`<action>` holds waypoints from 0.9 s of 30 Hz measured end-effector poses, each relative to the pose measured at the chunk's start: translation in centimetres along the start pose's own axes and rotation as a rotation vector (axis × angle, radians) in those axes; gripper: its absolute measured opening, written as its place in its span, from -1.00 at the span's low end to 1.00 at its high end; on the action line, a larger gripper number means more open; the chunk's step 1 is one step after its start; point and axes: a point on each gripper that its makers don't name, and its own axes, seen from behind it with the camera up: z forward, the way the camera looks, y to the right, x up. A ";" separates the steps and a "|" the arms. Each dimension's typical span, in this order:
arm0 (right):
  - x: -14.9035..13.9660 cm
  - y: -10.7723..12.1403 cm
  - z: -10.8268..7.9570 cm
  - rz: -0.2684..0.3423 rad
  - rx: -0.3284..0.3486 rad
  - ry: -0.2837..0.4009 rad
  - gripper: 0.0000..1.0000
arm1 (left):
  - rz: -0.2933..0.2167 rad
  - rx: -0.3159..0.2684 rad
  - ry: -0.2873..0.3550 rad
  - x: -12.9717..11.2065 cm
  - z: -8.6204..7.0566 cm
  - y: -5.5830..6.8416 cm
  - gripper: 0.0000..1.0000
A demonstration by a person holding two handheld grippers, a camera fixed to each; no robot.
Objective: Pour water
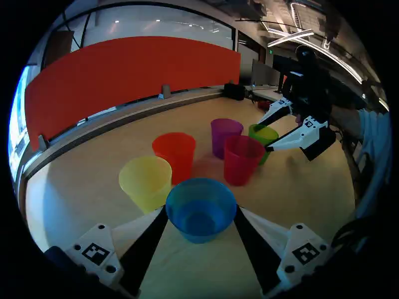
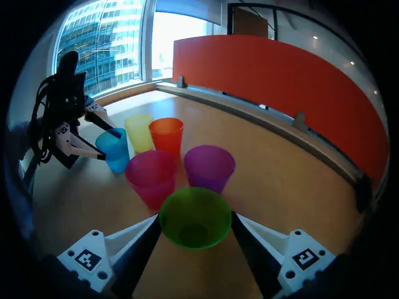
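In the left gripper view, the yellow cup (image 1: 145, 182) is far to the left of the pink cup (image 1: 242, 159). The orange cup (image 1: 174, 154) is next, also to the left of the pink cup. Then comes the blue cup (image 1: 200, 226), which is to the left of the pink cup and nearer the camera. The left tool (image 1: 200, 212) has one finger pressed on each side of it. The bottom of the blue cup looks darker. That may be water, but I cannot be sure. The purple cup (image 1: 225, 135) is just behind the pink cup. The green cup (image 1: 263, 135) is just beside the pink cup on its right. The right tool (image 1: 263, 137) squeezes it from both sides.

I think this is the grabbing step, and both cups are now held. Next, one cup should go up and tip slowly over the other cup's mouth, so that nothing spills.

The cups stand very close around the pink cup, so a cup that swings sideways could knock it. Going straight up first looks safest. The bench (image 1: 299, 189) is bare to the right of the pink cup and in front of it. The low rail (image 1: 124, 117) at the back edge is well apart from the pink cup.
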 end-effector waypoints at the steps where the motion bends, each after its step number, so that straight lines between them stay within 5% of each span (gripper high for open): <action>1: 0.0 0.0 0.0 0.000 0.000 0.000 1.00 | -0.001 -0.001 0.000 0.0 0.1 0.0 0.86; 20: -0.1 0.1 0.1 -0.001 0.002 0.000 1.00 | -0.007 -0.003 0.001 0.0 0.3 0.1 0.74; 27: -0.1 0.0 0.0 -0.010 -0.001 0.003 0.86 | -0.007 -0.002 0.004 0.0 0.4 0.1 0.74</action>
